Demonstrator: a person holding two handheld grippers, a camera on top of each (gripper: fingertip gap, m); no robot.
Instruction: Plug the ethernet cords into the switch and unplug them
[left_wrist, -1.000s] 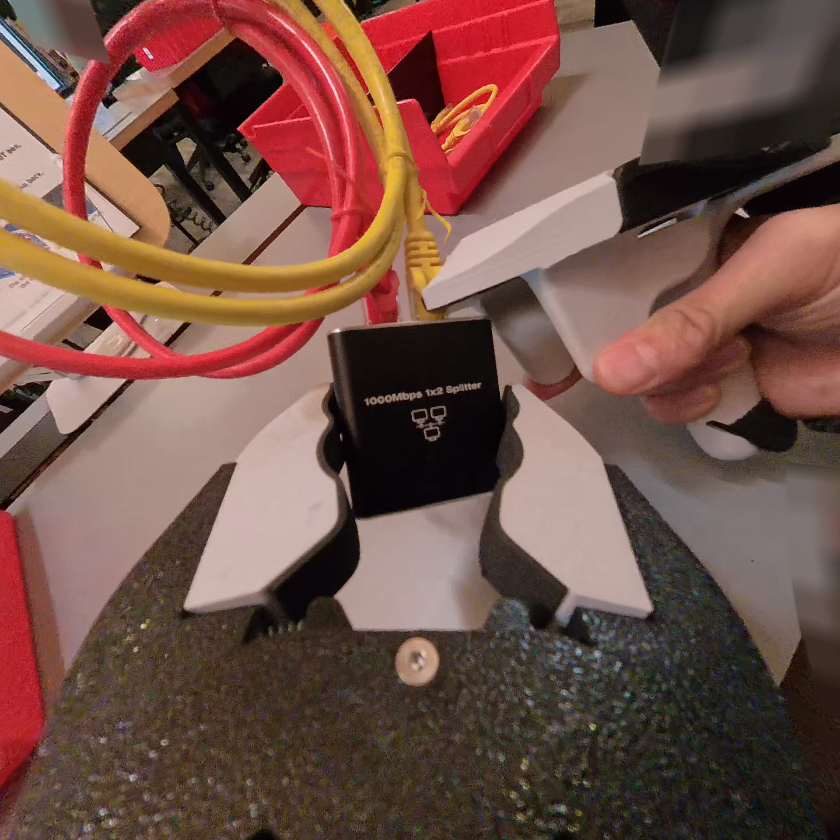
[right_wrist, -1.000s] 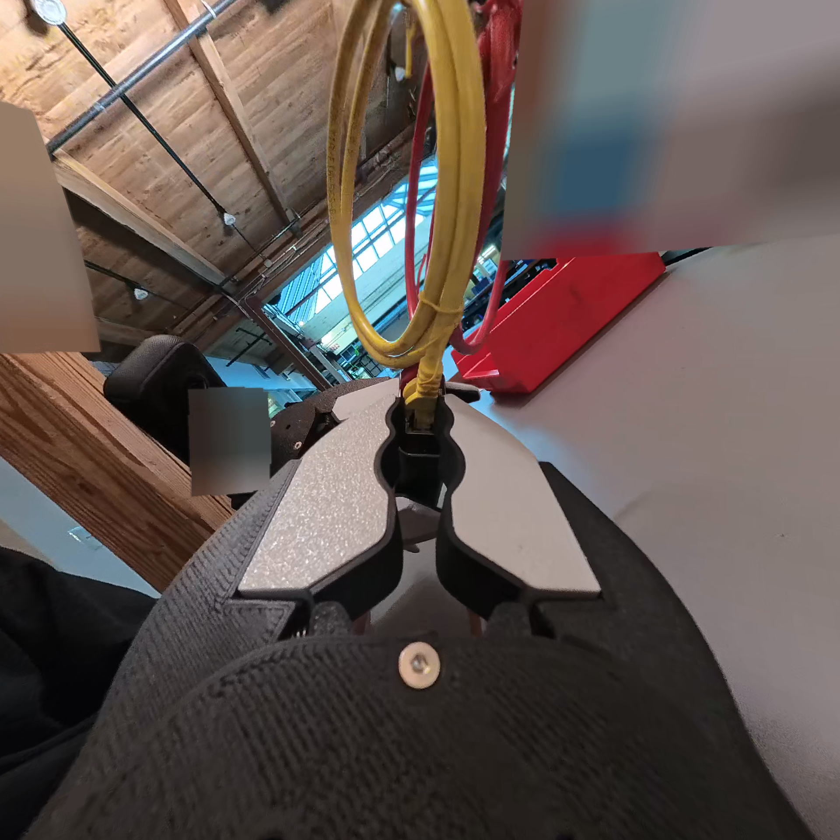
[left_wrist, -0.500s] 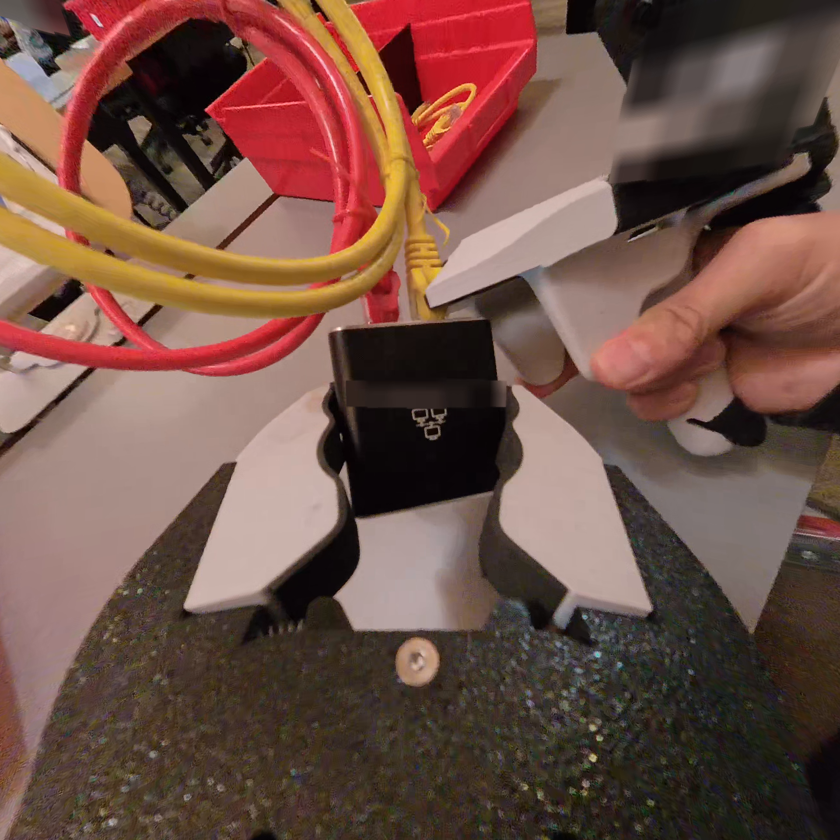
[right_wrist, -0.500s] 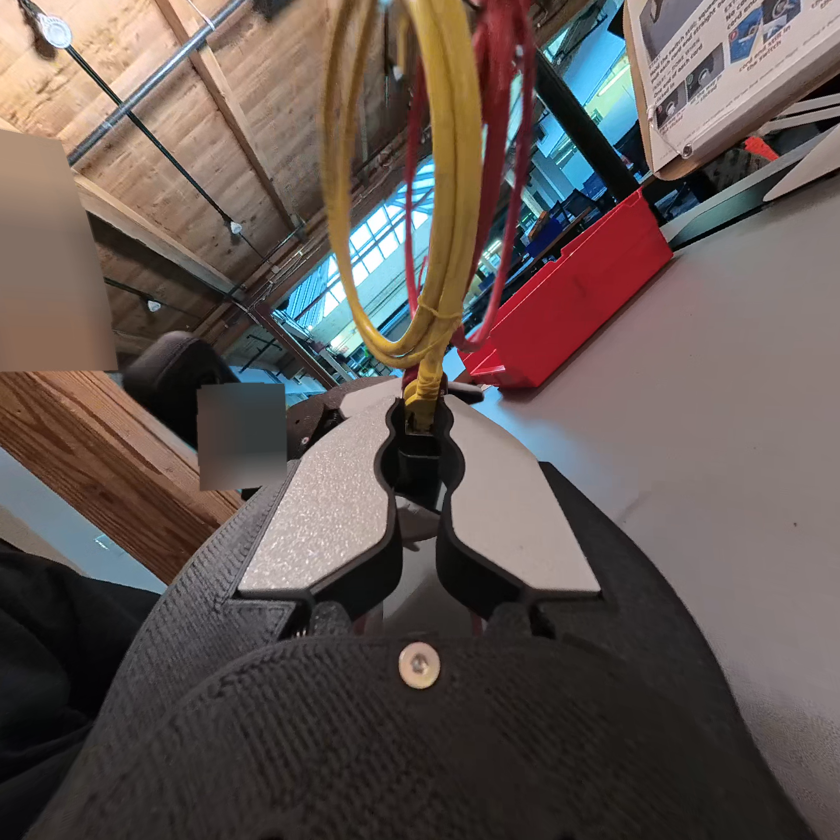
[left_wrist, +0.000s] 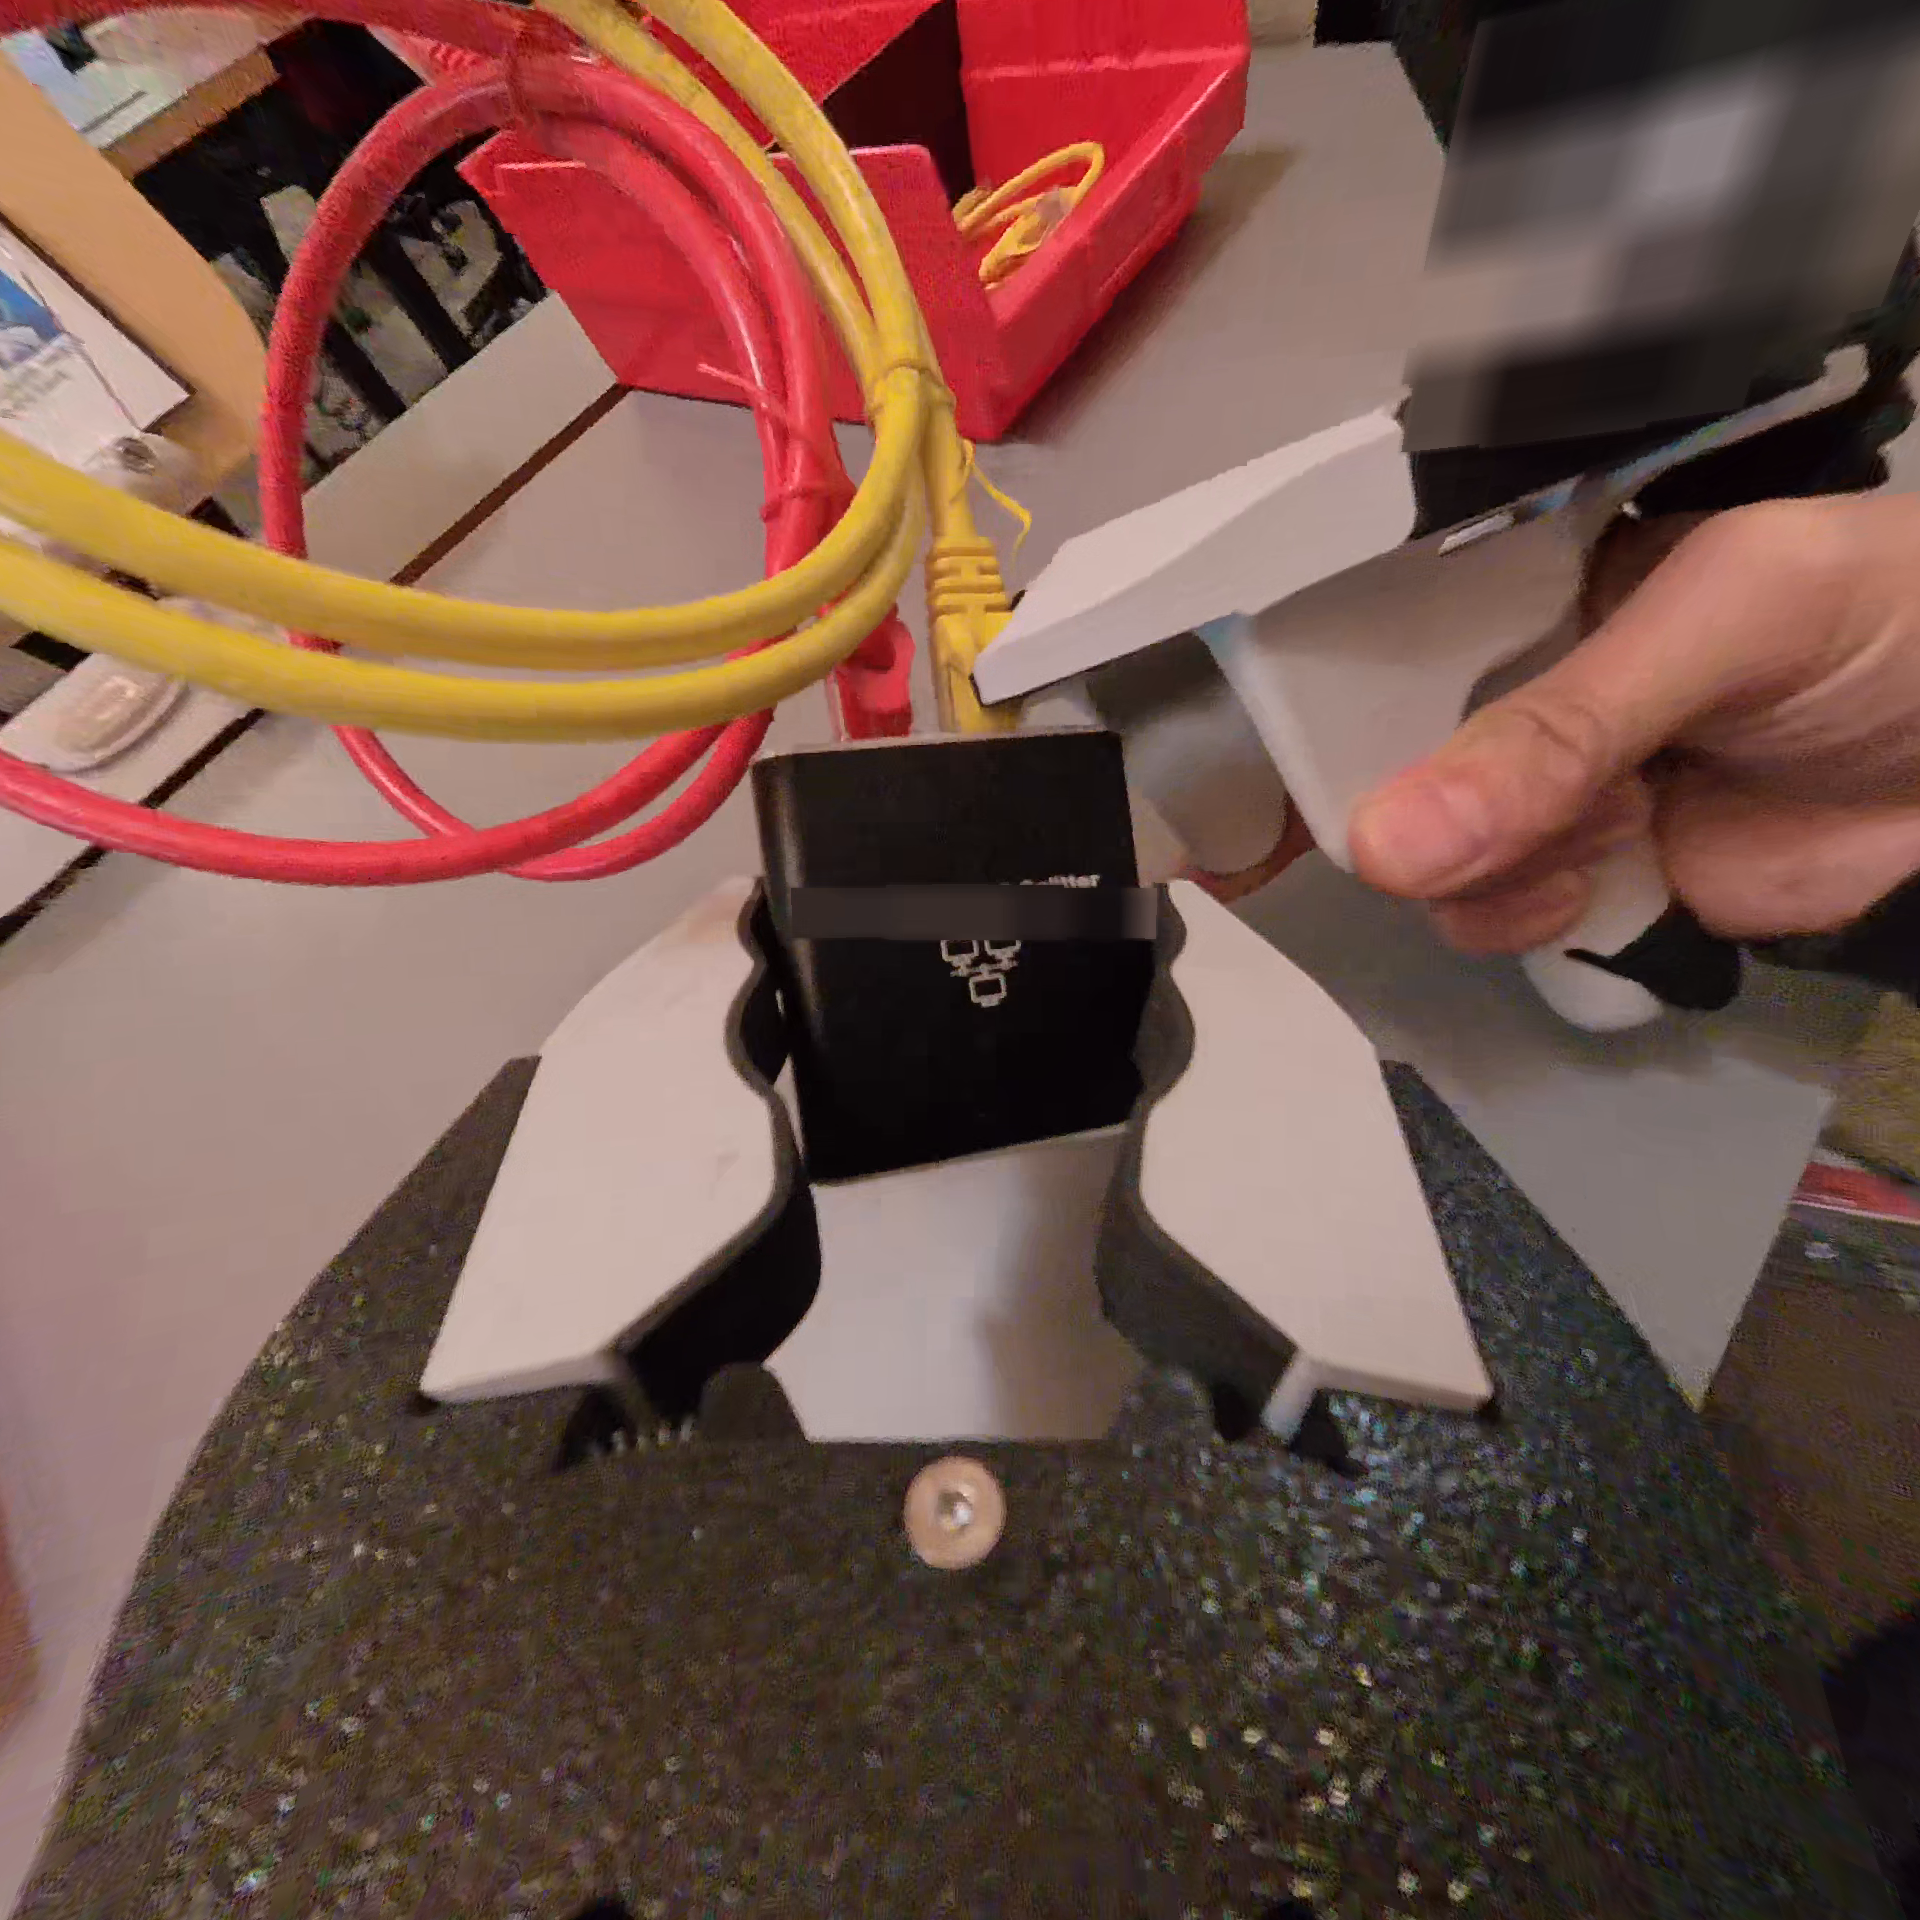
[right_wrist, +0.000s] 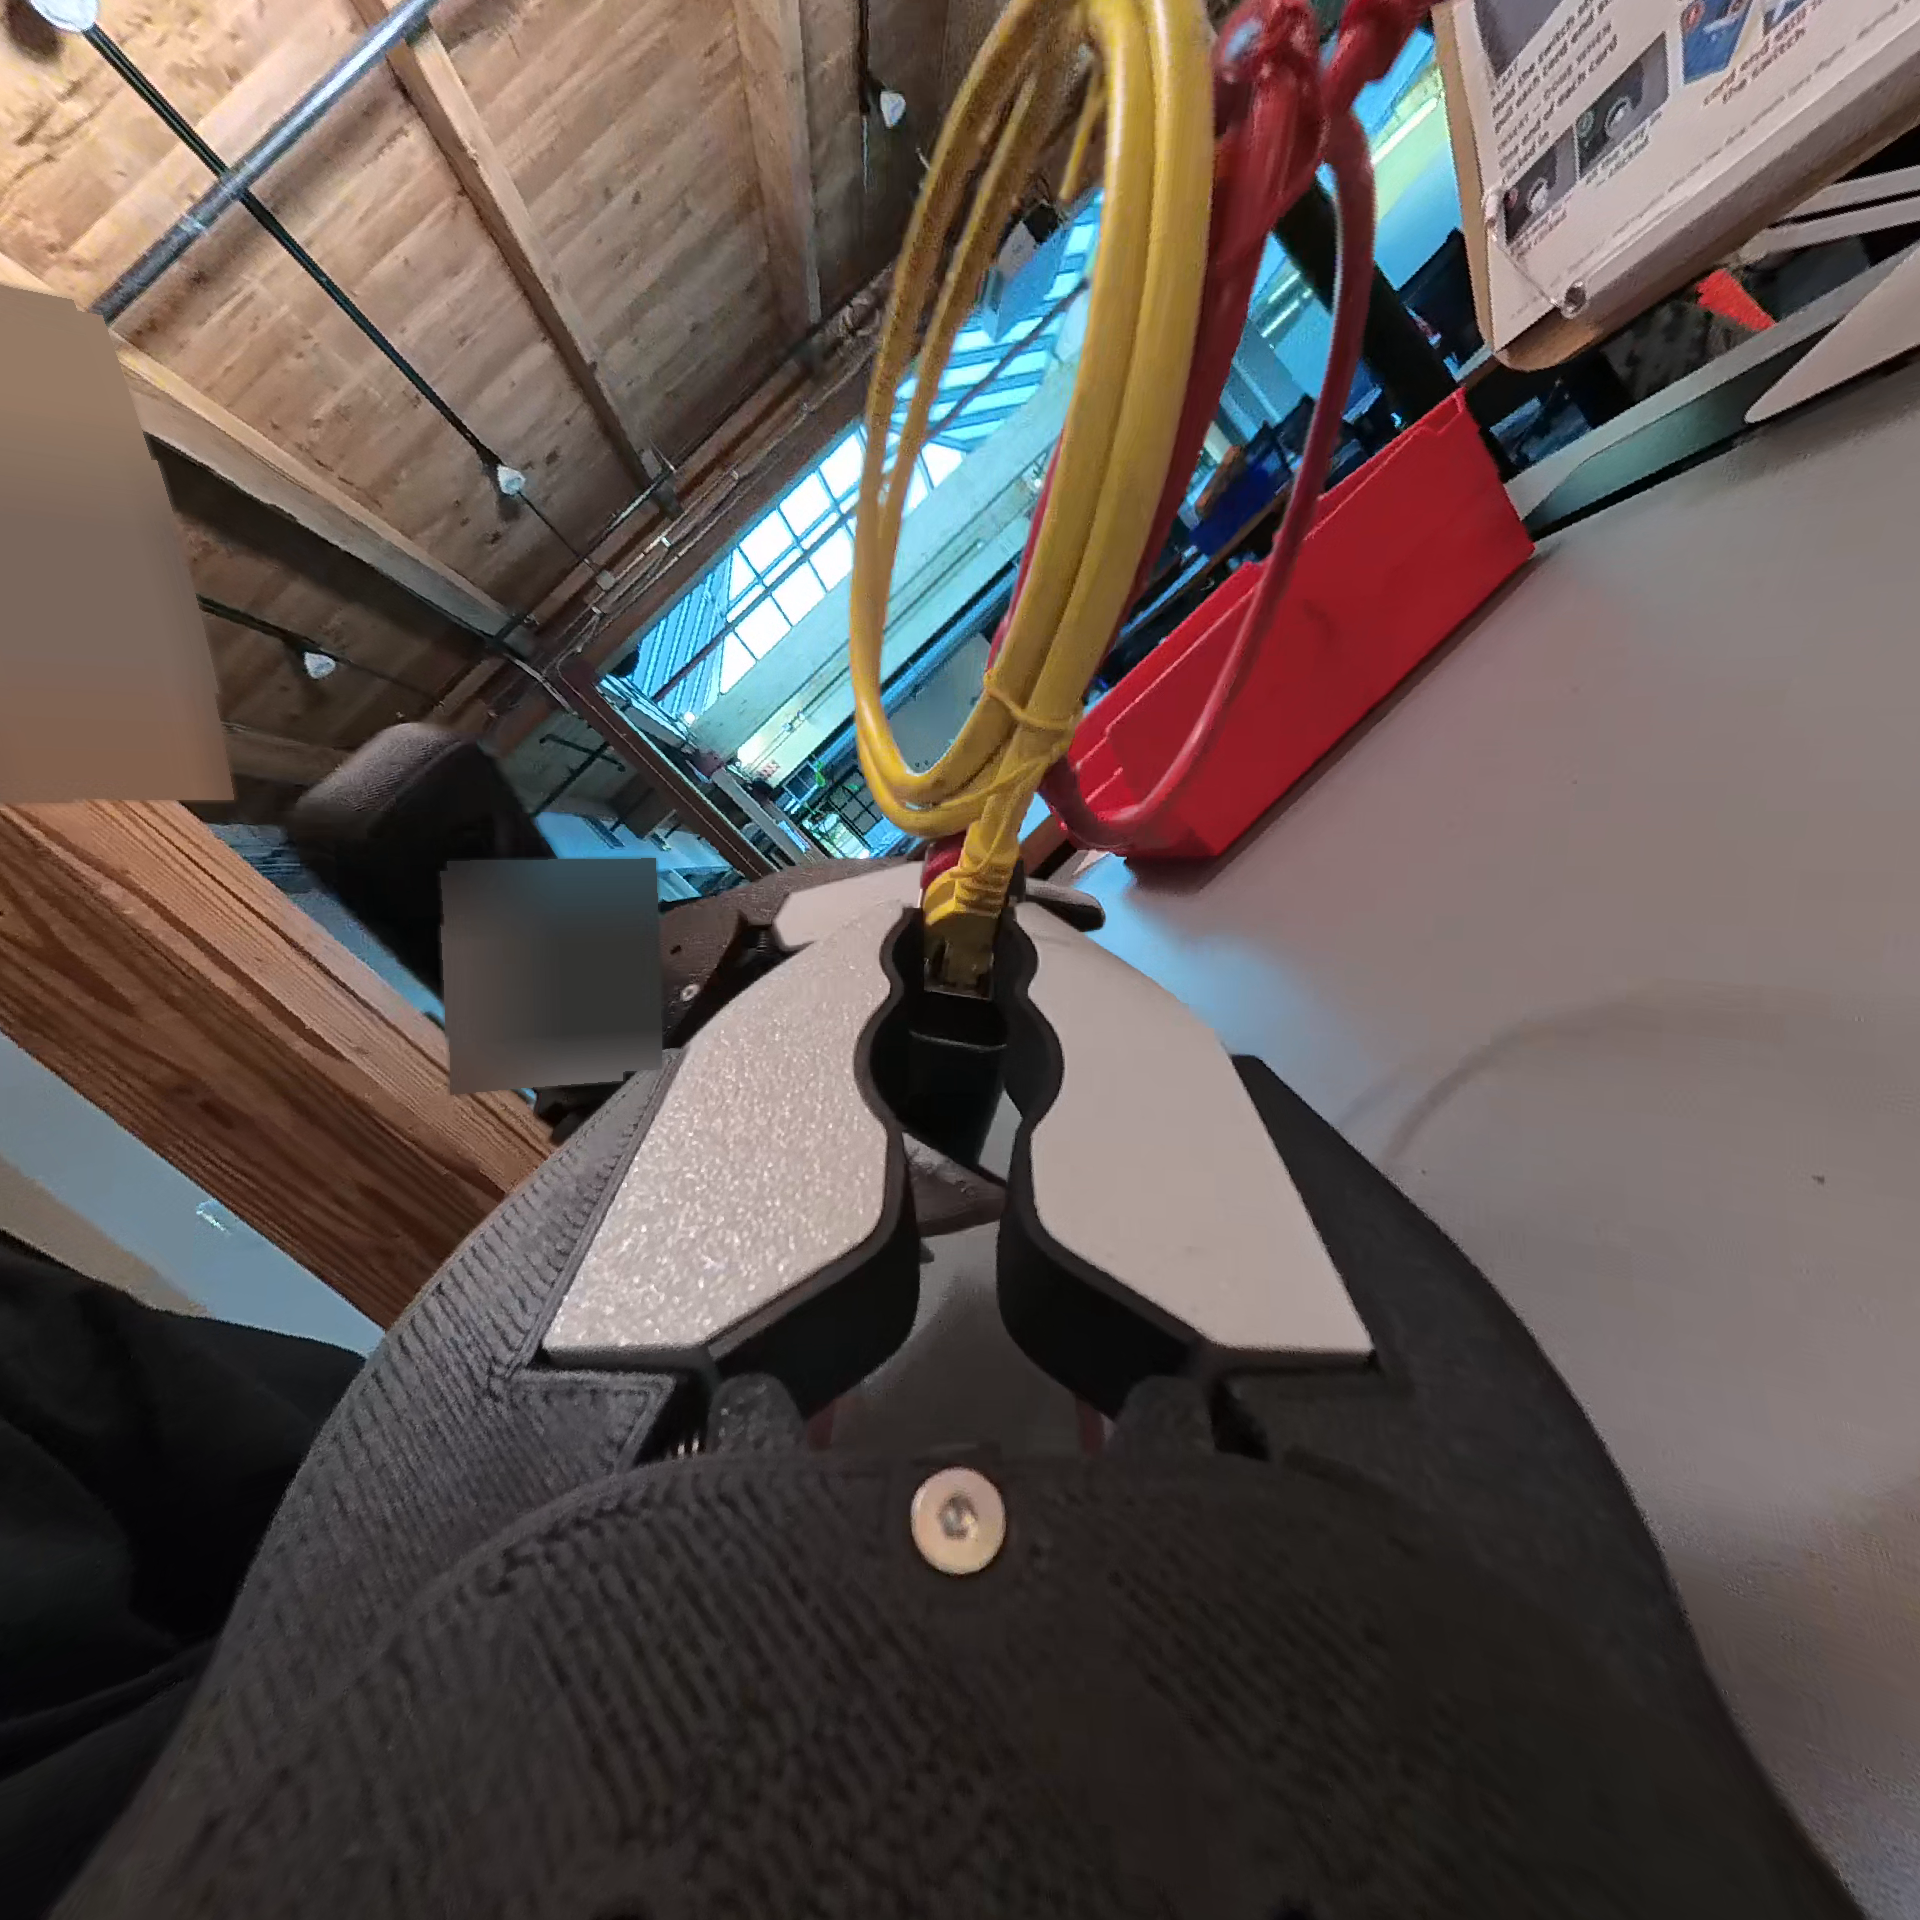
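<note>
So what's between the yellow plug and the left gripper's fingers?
The black switch: the left gripper clamps its sides, and the yellow plug enters its far end beside the red plug. The left wrist view shows it.

Matt black switch (left_wrist: 961, 935), rough wooden ceiling (right_wrist: 582, 239)

Grey-fingered claw (left_wrist: 961, 997), speckled black body

Workshop or lab, grey worktable (left_wrist: 312, 1039), red parts bin (left_wrist: 1039, 208), exposed timber ceiling (right_wrist: 520, 260), metal pipes (right_wrist: 260, 94)
</note>
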